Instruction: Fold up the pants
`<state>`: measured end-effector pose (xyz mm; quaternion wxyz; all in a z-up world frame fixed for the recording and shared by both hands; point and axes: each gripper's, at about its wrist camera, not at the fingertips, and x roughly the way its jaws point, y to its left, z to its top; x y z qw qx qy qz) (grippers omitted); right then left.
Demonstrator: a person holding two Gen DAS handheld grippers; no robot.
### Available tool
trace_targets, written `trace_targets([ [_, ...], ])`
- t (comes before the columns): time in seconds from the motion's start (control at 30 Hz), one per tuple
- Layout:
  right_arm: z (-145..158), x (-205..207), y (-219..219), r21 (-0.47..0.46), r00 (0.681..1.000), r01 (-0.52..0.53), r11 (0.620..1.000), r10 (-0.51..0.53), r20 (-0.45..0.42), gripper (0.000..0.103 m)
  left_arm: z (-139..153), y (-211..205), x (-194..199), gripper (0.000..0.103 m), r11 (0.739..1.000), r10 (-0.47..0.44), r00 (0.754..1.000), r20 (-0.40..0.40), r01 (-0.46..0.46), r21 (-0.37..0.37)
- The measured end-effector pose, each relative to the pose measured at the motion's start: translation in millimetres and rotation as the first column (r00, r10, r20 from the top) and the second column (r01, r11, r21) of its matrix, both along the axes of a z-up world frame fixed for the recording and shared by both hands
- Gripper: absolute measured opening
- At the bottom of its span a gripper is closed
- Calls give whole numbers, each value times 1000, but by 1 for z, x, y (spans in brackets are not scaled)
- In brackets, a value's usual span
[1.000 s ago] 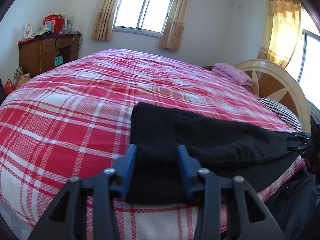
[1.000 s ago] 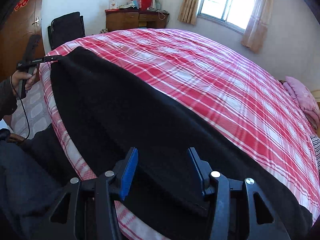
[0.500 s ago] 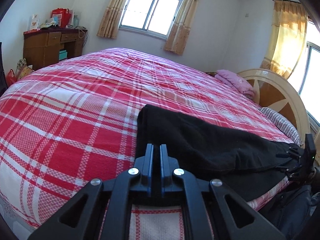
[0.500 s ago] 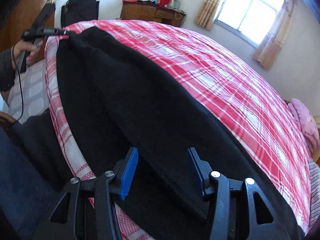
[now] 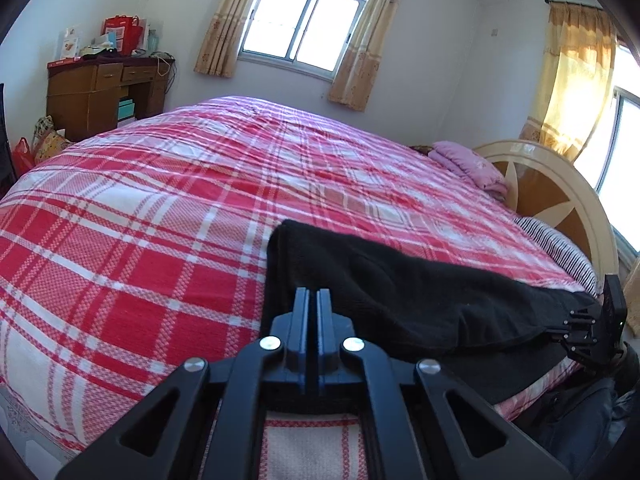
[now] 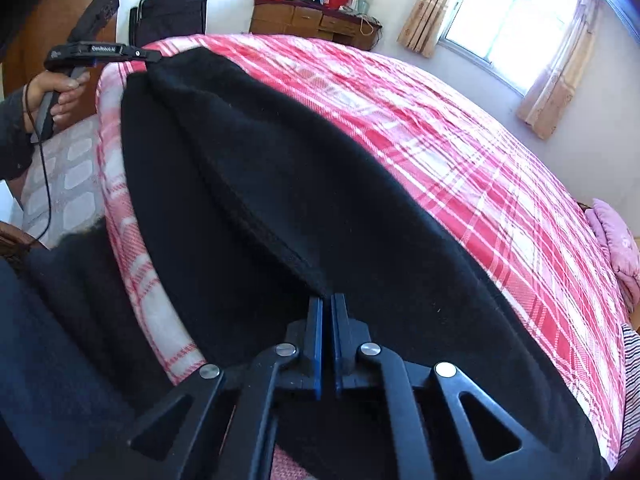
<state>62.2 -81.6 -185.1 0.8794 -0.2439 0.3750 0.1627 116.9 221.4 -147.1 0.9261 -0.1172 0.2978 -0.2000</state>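
**Both ends pinched**

Black pants (image 6: 320, 200) stretched along near edge of plaid bedspread (image 5: 140, 220) — left gripper (image 5: 313, 300) clamped on one end, right gripper (image 6: 327, 304) clamped on the other. Wide bare bedspread beyond.

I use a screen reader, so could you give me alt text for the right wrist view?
The right hand-held gripper, jaws closed, pinches the near edge of black pants lying along a red plaid bed. At the far end the left hand-held gripper grips the pants too.
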Motion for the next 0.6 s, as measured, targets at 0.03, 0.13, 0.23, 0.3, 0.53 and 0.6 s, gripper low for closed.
trace_targets([
  [0.03,5,-3,1,12,1000,-3,1000,2,5,3,4,4,-1,3,1000,4,1000,7,-4,-12],
  [0.13,20,-9,0,56,1000,-8,998,7,11,3,11,10,-4,3,999,1,1000,26,0,-37],
  [0.23,27,-15,2,74,1000,-22,997,21,9,3,16,10,-5,3,999,-8,999,36,9,-45],
  [0.3,27,-20,5,71,999,-38,997,38,-3,3,15,9,-5,3,999,-12,999,31,14,-44],
  [0.53,15,-30,9,82,995,-81,993,85,-50,3,6,24,-8,3,997,0,1000,-7,0,-77],
  [0.6,17,-27,5,108,995,-72,991,79,-57,3,4,28,-9,3,997,1,1000,-10,-2,-82],
])
